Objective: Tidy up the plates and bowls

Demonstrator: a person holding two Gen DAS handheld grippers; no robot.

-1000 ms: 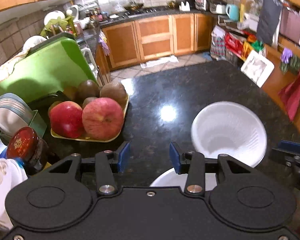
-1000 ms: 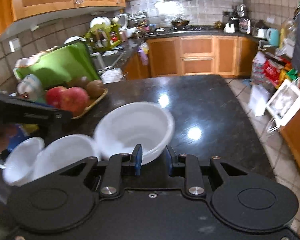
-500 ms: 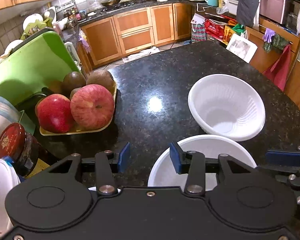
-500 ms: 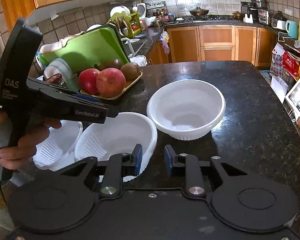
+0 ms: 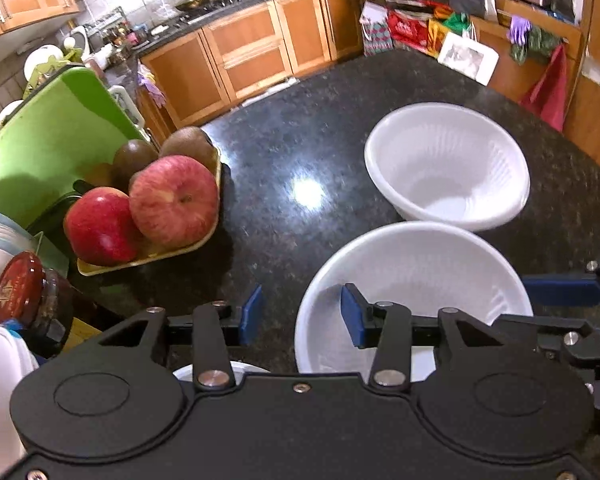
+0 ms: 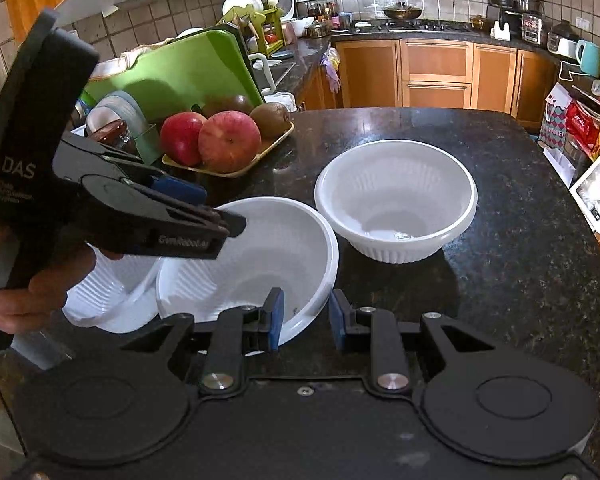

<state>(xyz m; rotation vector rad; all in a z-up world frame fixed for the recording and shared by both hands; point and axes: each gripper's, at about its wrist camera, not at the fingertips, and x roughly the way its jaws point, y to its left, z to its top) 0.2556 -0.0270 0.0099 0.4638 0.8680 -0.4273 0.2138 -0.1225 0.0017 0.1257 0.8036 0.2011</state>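
Three white ribbed bowls stand on the black granite counter (image 6: 520,240). The far bowl (image 6: 396,200) (image 5: 448,168) sits alone. The middle bowl (image 6: 256,256) (image 5: 416,280) is close in front of both grippers. A smaller bowl (image 6: 108,300) lies at the left, partly hidden by the left gripper's body. My left gripper (image 5: 300,314) is open, its jaws straddling the middle bowl's left rim. My right gripper (image 6: 304,316) is open, its jaws on either side of that bowl's near right rim, not pinching it.
A yellow tray (image 6: 260,152) with apples (image 6: 228,140) and kiwis stands at the left. Behind it are a green cutting board (image 6: 180,72), stacked plates (image 6: 120,112) and a red-lidded jar (image 5: 24,292). The counter ends at the right (image 6: 572,208).
Both grippers have drawn back toward me and closed in on the middle bowl. The right gripper's jaws have opened a little wider around its rim. The far bowl stayed put.
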